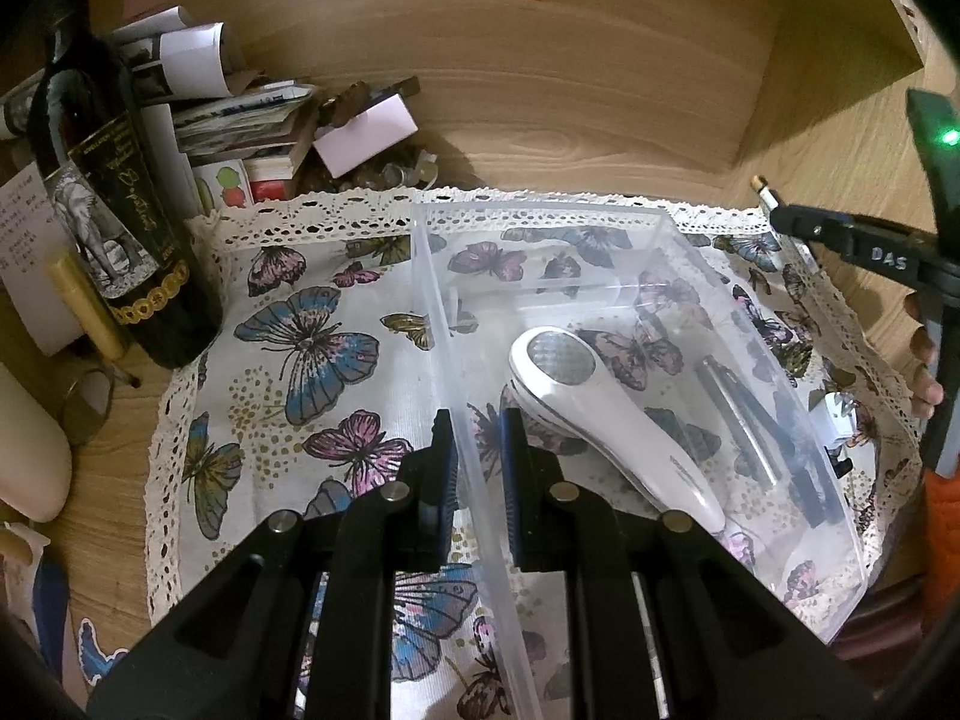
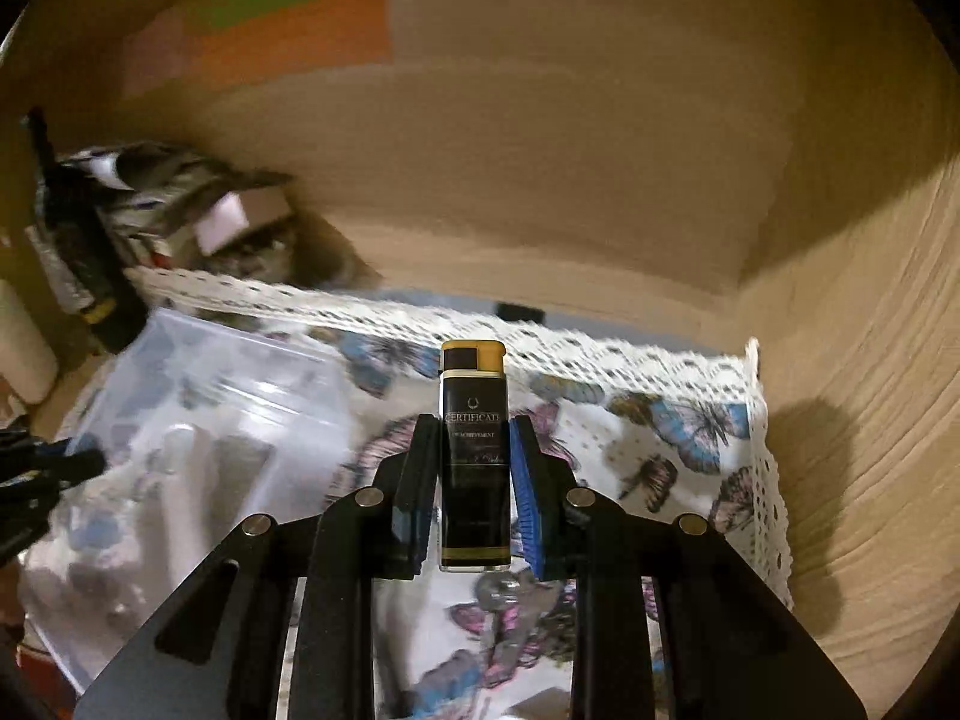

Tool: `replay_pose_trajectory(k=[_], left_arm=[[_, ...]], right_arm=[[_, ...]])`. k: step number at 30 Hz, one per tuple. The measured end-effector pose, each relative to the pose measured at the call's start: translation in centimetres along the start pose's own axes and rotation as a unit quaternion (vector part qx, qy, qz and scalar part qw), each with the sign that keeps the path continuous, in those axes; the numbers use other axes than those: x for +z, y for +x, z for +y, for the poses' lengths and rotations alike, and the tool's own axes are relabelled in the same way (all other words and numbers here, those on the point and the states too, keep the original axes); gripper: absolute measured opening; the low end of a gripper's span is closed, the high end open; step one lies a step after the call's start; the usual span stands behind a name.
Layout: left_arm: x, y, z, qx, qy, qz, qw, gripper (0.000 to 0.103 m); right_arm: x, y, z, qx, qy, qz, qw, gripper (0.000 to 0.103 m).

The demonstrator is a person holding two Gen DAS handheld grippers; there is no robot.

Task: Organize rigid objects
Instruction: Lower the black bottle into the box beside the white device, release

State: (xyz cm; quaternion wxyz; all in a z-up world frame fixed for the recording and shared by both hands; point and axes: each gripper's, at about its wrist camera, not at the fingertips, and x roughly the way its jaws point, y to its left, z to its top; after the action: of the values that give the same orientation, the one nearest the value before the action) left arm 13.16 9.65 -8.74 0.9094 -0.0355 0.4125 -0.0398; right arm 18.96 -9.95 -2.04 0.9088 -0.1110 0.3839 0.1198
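Landmark: clear bin on butterfly cloth.

- Left of bin: open cloth, passable up to dark bottle and paper pile at far-left corner.
- Behind bin: bare wood strip, then back wall.
- Inside bin: far part free; near part taken by white device and dark bar.
- On bin's left wall: left gripper, straddling it.
- Right of bin: cloth free to side wall; above it, right gripper with lighter.
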Motion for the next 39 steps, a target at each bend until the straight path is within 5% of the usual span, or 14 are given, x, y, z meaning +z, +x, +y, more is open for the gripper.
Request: replay_pose_trajectory(k=[13,39], left_arm=[[-0.3,-0.4,0.2,-0.005,-0.011,-0.004,0.9999,0.010],[-0.4,-0.5,0.3,-0.011,-0.008,-0.010,0.9999,0.010]], right_arm=[[0.2,-1.9,5.4,0.053,-0.035,-0.031,0.998,0.022],[-2.2,4.5,11.9,0.080,-0.099,0.070,0.989,0.022]])
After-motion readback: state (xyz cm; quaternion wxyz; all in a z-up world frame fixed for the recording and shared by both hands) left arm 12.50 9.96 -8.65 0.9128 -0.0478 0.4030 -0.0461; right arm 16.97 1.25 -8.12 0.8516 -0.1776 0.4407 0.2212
